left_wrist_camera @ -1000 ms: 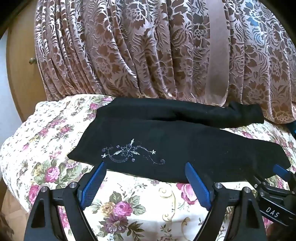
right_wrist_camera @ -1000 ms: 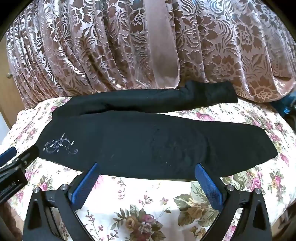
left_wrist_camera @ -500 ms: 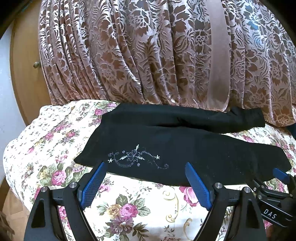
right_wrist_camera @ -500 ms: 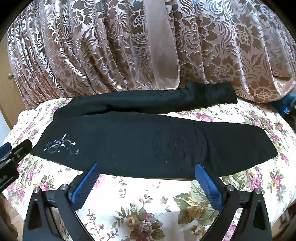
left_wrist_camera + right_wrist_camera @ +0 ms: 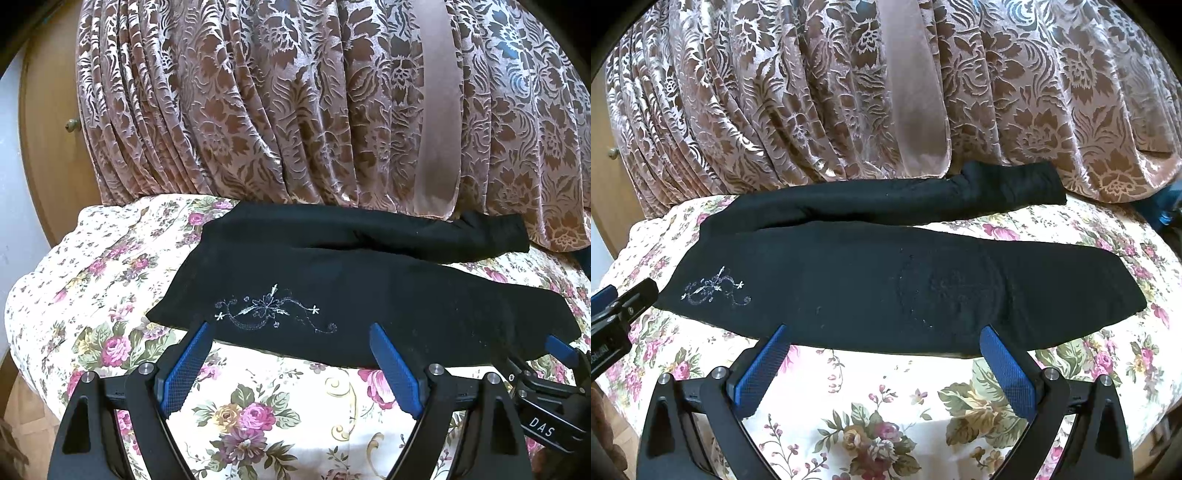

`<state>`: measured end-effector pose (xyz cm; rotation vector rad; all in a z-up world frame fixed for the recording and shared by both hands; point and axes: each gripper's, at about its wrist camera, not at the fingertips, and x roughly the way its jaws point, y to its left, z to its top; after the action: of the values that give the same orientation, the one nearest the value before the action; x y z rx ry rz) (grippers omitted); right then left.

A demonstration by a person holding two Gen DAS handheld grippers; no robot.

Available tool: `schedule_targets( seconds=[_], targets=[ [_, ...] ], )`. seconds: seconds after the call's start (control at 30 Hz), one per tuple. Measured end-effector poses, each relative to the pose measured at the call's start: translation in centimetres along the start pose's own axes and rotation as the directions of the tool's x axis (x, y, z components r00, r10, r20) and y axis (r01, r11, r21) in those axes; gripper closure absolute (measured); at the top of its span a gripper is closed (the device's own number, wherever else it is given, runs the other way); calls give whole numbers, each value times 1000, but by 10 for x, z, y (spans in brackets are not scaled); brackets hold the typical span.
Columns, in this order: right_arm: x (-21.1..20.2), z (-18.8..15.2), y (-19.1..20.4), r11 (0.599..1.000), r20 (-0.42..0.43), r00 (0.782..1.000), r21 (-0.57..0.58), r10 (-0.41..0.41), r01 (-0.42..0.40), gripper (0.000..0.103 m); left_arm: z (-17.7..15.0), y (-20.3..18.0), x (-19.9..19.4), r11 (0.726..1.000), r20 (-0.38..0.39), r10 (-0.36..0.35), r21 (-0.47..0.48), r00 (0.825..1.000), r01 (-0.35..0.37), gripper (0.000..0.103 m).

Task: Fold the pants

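Observation:
Black pants [image 5: 369, 288] [image 5: 886, 277] lie lengthwise across a floral sheet, one leg flat in front, the other bunched along the back. White embroidery [image 5: 269, 310] [image 5: 716, 288] marks the waist end at the left. My left gripper [image 5: 291, 332] stands open at the pants' near edge, just right of the embroidery, holding nothing. My right gripper [image 5: 886, 334] is open too, its blue pads [image 5: 1004, 365] at the near edge of the front leg's middle. Each gripper shows at the side of the other's view.
The floral sheet [image 5: 110, 295] [image 5: 886, 406] covers a raised surface that drops off at the left and front. A brown patterned curtain [image 5: 295, 110] [image 5: 849, 92] hangs right behind the pants. A wooden door with a knob [image 5: 70, 125] stands at the far left.
Both grippers have drawn back slightly from the pants and the left view has tilted up a little. The pants lie as before and both grippers stay open.

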<state>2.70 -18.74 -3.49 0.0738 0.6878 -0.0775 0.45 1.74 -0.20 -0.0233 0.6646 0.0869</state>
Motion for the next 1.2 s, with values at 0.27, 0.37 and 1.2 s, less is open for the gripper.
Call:
schedule_targets(
  seconds=[0.27,0.37,1.2],
  targets=[
    [1,1,-1,1000,-7,1000,1,2,-2,0,0,2,1,1000,-7,-7,-2,1000,7,14],
    [2,1,-2,1000,-13,1000,5,2,-2,0,0,3,2,1000,-11,-4,-3,1000,4,14],
    [23,-9,-25,981,-70,984,118,165,-156,0,-11,20,52,981,-195,-181,-111,964,162,14]
  ],
)
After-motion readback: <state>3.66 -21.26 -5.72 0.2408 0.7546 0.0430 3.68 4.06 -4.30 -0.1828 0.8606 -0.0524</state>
